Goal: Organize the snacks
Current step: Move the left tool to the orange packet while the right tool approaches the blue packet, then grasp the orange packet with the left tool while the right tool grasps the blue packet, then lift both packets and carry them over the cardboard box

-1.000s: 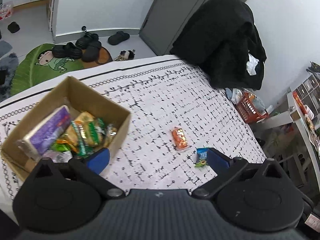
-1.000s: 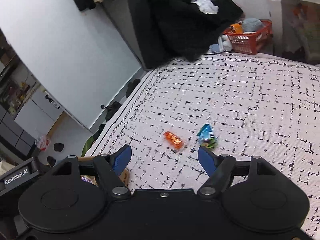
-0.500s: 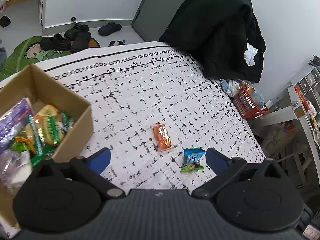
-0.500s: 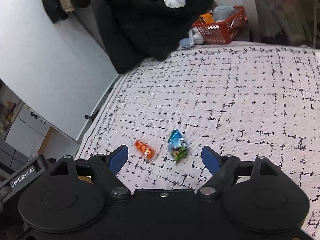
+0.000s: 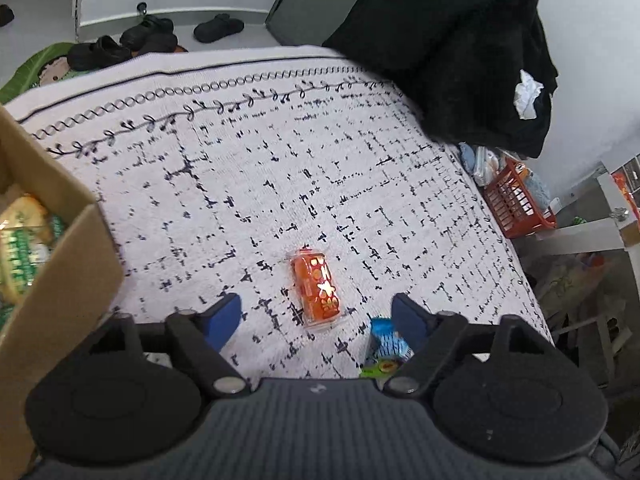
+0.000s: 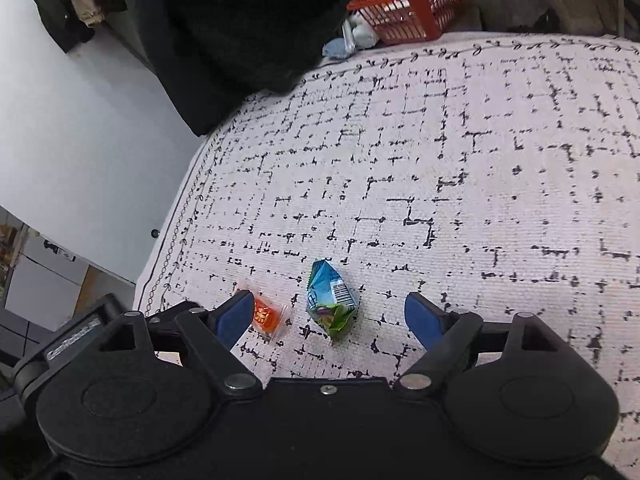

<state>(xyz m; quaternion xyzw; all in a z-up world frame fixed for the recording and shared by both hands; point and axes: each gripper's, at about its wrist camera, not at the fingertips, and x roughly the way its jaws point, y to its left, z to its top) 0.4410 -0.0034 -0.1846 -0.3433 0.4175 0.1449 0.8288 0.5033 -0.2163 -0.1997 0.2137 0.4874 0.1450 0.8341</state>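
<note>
An orange snack packet (image 5: 317, 290) lies on the patterned white tablecloth, right between the spread blue pads of my left gripper (image 5: 318, 318), which is open. A blue-green snack packet (image 5: 385, 349) lies just right of it, partly hidden by the right finger. In the right wrist view that blue-green packet (image 6: 329, 300) sits between the pads of my open right gripper (image 6: 331, 318), and the orange packet (image 6: 267, 316) peeks out beside the left finger. A cardboard box (image 5: 64, 292) holding several snacks stands at the left edge of the left wrist view.
A black coat (image 5: 452, 40) hangs over a chair at the table's far side. An orange basket (image 5: 516, 200) sits on the floor beyond the right table edge. Shoes (image 5: 124, 42) and a green mat lie on the floor past the far edge.
Both grippers have moved toward the two packets. The left one swung right, away from the box, and now straddles the orange packet. The right one now frames the blue-green packet.
</note>
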